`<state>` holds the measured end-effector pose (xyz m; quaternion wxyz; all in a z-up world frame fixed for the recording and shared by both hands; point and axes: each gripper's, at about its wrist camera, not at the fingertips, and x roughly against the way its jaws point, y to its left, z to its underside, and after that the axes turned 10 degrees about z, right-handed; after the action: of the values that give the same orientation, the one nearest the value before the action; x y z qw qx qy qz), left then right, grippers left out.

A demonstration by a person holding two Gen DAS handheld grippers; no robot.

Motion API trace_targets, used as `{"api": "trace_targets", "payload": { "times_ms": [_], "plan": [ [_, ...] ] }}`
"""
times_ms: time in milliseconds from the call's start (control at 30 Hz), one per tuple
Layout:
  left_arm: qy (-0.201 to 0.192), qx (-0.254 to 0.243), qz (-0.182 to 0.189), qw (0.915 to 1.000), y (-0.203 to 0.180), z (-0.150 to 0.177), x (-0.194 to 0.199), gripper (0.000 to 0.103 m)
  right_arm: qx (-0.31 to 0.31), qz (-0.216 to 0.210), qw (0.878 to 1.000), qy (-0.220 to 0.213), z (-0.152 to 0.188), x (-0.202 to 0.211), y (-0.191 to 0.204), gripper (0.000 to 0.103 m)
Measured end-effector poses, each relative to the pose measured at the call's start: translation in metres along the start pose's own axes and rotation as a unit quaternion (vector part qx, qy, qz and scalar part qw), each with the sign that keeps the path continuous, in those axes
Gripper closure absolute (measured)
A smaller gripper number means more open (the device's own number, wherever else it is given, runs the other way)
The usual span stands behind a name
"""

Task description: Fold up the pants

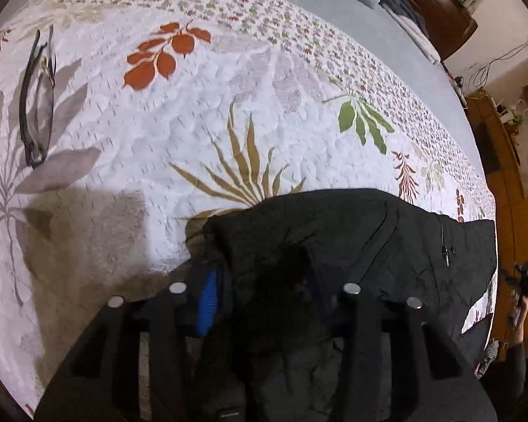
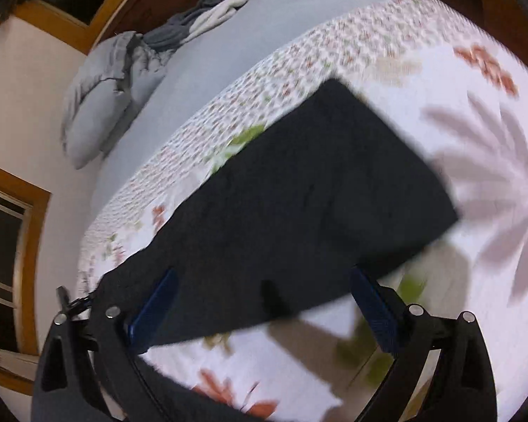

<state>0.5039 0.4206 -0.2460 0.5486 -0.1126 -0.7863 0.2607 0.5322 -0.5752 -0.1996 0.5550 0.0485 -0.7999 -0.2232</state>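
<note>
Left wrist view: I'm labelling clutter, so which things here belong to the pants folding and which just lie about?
Job: black pants; left gripper clamped on them; right gripper open over them.
Lying about: glasses; pillow; quilt underneath.

- Left gripper (image 1: 264, 302): black frame low in its wrist view, one blue finger pad (image 1: 207, 302) showing on the left; the other pad hidden. Jaws drawn in on bunched black fabric between them.
- Right gripper (image 2: 264, 311): jaws spread wide, two blue finger pads (image 2: 151, 311) well apart, nothing clamped between them. View blurred.
- Right gripper also shows at the far right edge of the left wrist view, in the person's hand (image 1: 517, 311), forearm below it.
</note>
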Motion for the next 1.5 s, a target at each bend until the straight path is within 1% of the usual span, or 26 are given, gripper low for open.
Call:
{"api": "trace_targets", "payload": {
  "times_ms": [33,133,233,333,433,500,533,600,633,667,700,733,767,833,933,967,1067,1267,1367,1400,1500],
  "plan": [
    [0.000,-0.005,-0.002,1.0000,-0.001,0.001,0.000,0.066,0.001,0.009,1.000,-0.004,-0.012,-0.001,-0.004,0.005],
    [-0.004,0.004,0.003,1.0000,0.003,0.001,0.001,0.069,0.003,0.036,0.999,-0.013,-0.055,-0.010,-0.019,0.005],
    [-0.006,0.004,-0.012,0.9999,0.003,0.001,-0.003,0.070,0.017,0.058,0.998,0.000,-0.092,-0.034,-0.026,0.005],
    [-0.007,0.011,-0.023,0.9997,0.003,0.000,-0.008,0.070,0.039,0.069,0.997,0.020,-0.116,-0.063,-0.026,0.005],
    [-0.008,0.021,-0.027,0.9994,0.004,-0.001,-0.010,0.070,0.052,0.057,0.996,0.036,-0.129,-0.086,-0.024,0.005],
    [-0.008,0.025,-0.033,0.9991,0.004,-0.001,-0.011,0.070,0.070,0.045,0.995,0.057,-0.133,-0.102,-0.017,0.005],
    [-0.006,0.027,-0.037,0.9989,0.003,-0.002,-0.011,0.070,0.084,0.051,0.993,0.065,-0.133,-0.109,-0.012,0.003],
    [0.002,0.028,-0.048,0.9985,0.000,-0.003,-0.012,0.070,0.110,0.061,0.989,0.077,-0.129,-0.116,-0.001,0.003],
    [0.008,0.025,-0.056,0.9981,-0.003,-0.005,-0.013,0.071,0.122,0.065,0.987,0.078,-0.126,-0.116,0.003,0.007],
    [0.013,0.022,-0.066,0.9975,-0.006,-0.007,-0.013,0.071,0.128,0.063,0.986,0.082,-0.124,-0.114,0.004,0.027],
    [0.015,0.022,-0.076,0.9967,-0.009,-0.009,-0.013,0.073,0.130,0.066,0.986,0.082,-0.122,-0.111,0.004,0.044],
    [0.011,0.022,-0.087,0.9959,-0.013,-0.010,-0.011,0.075,0.127,0.066,0.986,0.082,-0.121,-0.105,0.001,0.083],
    [0.006,0.021,-0.094,0.9953,-0.016,-0.010,-0.009,0.077,0.129,0.065,0.987,0.074,-0.118,-0.098,0.003,0.088],
    [-0.011,0.020,-0.101,0.9946,-0.022,-0.009,-0.002,0.081,0.131,0.069,0.988,0.045,-0.111,-0.076,0.004,0.091],
    [-0.046,0.018,-0.102,0.9936,-0.032,-0.006,0.016,0.085,0.127,0.070,0.989,0.018,-0.101,-0.051,0.004,0.093],
    [-0.058,0.016,-0.104,0.9927,-0.037,-0.004,0.023,0.093,0.126,0.071,0.989,0.012,-0.097,-0.044,0.003,0.093],
    [-0.082,0.017,-0.089,0.9925,-0.048,0.000,0.049,0.092,0.121,0.076,0.990,-0.003,-0.086,-0.014,-0.001,0.094],
    [-0.123,-0.011,-0.074,0.9896,-0.083,0.017,0.093,0.092,0.117,0.082,0.988,-0.050,-0.054,0.061,0.001,0.094],
    [-0.139,-0.019,-0.060,0.9882,-0.094,0.030,0.115,0.092,0.114,0.083,0.988,-0.068,-0.036,0.091,-0.001,0.094],
    [-0.146,-0.021,-0.056,0.9875,-0.098,0.036,0.124,0.092,0.115,0.086,0.987,-0.076,-0.025,0.105,-0.001,0.094],
    [-0.160,-0.027,-0.042,0.9858,-0.101,0.055,0.146,0.092,0.118,0.088,0.985,-0.092,-0.002,0.131,-0.002,0.094]
  ]
}}
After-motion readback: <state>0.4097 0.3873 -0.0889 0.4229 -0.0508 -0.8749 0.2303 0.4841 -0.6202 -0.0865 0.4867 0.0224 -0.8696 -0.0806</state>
